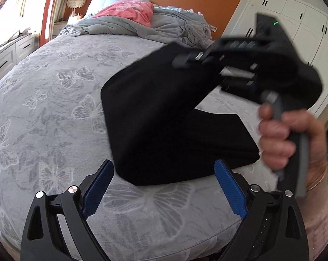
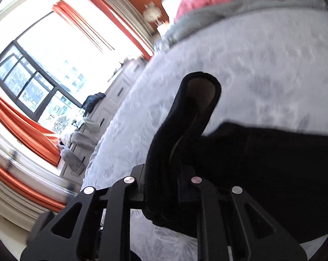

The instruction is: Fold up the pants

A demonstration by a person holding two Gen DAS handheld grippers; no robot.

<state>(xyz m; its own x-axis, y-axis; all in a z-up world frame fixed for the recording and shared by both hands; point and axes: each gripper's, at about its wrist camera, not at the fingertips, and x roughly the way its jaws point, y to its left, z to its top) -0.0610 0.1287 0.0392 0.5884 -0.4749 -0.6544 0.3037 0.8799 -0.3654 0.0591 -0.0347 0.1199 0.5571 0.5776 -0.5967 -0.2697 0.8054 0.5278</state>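
Note:
Black pants (image 1: 164, 117) lie partly folded on the grey butterfly bedspread (image 1: 55, 100). My right gripper (image 1: 183, 62) is shut on one end of the pants and holds it lifted above the bed. In the right wrist view the black cloth (image 2: 177, 143) is pinched between the jaws and sticks up past them. My left gripper (image 1: 164, 187) is open and empty, with blue pads (image 1: 98, 189) either side of the pants' near fold, just above the bed.
A crumpled grey duvet (image 1: 129, 26) and a pink pillow (image 1: 131, 10) lie at the head of the bed. White wardrobes (image 1: 294, 17) stand on the right. A window (image 2: 44, 65) with orange curtains and low cabinets holding clothes (image 2: 81, 130) are on the left.

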